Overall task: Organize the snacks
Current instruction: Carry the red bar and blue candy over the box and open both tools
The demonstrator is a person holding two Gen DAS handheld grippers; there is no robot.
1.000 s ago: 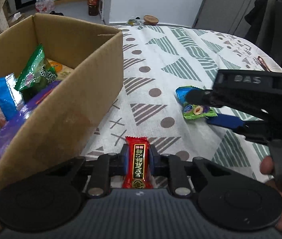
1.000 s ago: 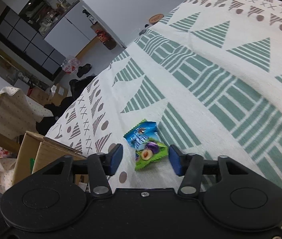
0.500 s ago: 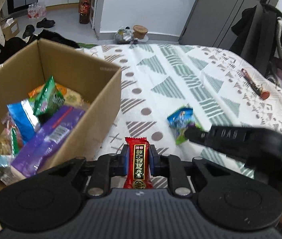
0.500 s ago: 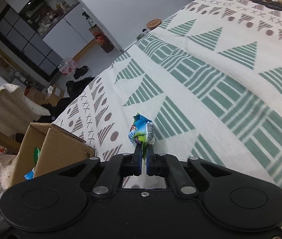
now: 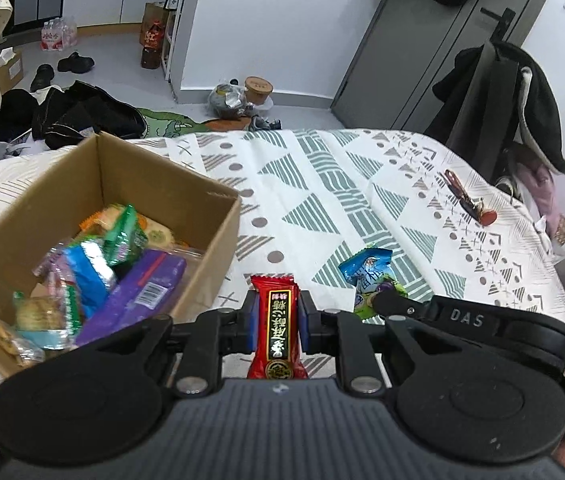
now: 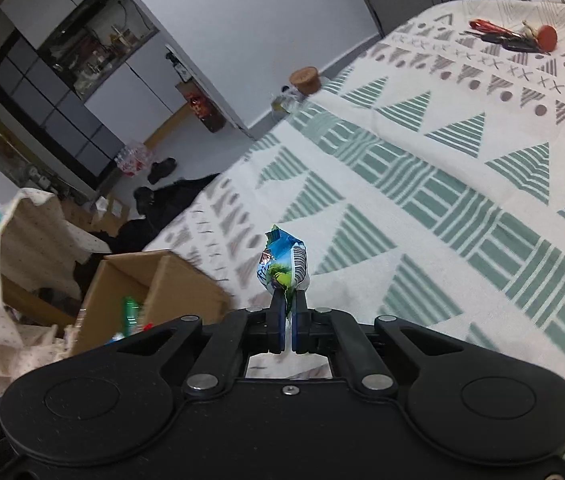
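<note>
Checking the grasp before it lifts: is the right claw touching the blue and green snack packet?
Touching. The right wrist view shows the right claw shut on the snack packet, its wrapper pinched between both fingers.

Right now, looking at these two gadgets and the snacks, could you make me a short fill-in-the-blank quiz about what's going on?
1. The left gripper is shut on a snack bar whose wrapper is ____.
2. The right gripper pinches a blue and green snack packet by its ____ end.
3. The snacks already sorted lie inside a ____ box.
4. The box stands on a patterned ____.

Missing words: red; lower; cardboard; cloth
</note>
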